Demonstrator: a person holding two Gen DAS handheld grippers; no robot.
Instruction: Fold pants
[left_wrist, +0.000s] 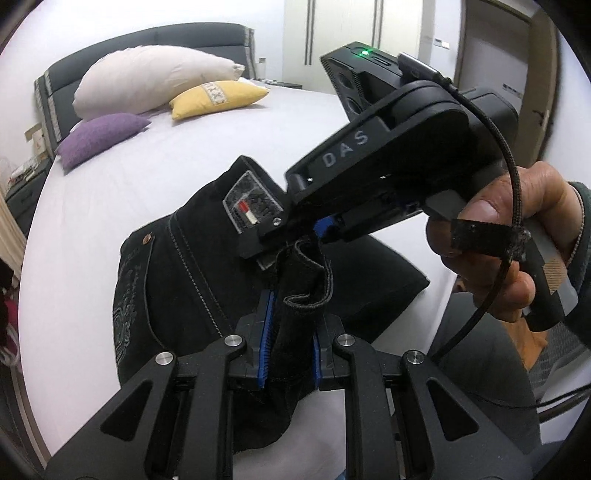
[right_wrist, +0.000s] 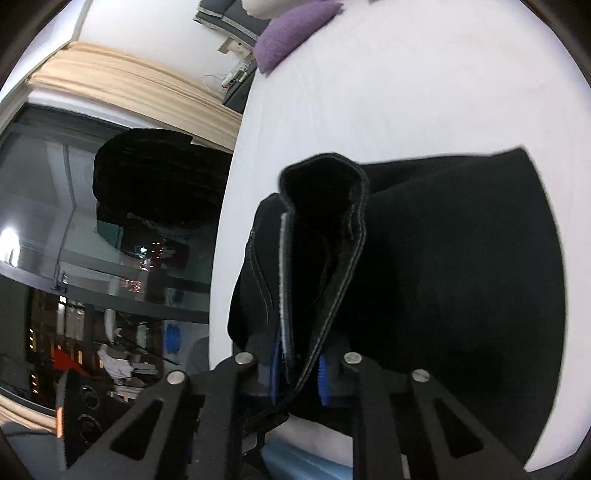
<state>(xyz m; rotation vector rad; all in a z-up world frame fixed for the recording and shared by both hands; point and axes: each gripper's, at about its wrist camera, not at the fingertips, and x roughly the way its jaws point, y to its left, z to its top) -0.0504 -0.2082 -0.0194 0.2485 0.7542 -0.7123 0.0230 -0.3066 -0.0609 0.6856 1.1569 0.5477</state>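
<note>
Black pants (left_wrist: 177, 273) with pale stitching and an embroidered back pocket lie on the white bed (left_wrist: 155, 162). My left gripper (left_wrist: 290, 354) is shut on a bunched fold of the pants cloth between its blue pads. My right gripper (left_wrist: 291, 236) shows in the left wrist view just above and beyond, clamped on the waistband by a leather label (left_wrist: 251, 203). In the right wrist view my right gripper (right_wrist: 299, 373) is shut on a thick folded edge of the pants (right_wrist: 443, 258), which spread out to the right over the bed.
A white pillow (left_wrist: 147, 81), a yellow cushion (left_wrist: 218, 98) and a purple cushion (left_wrist: 99, 138) lie at the head of the bed. The bed's left edge (right_wrist: 229, 221) drops to a dark window and curtain (right_wrist: 129, 85). My hand (left_wrist: 517, 251) holds the right gripper's handle.
</note>
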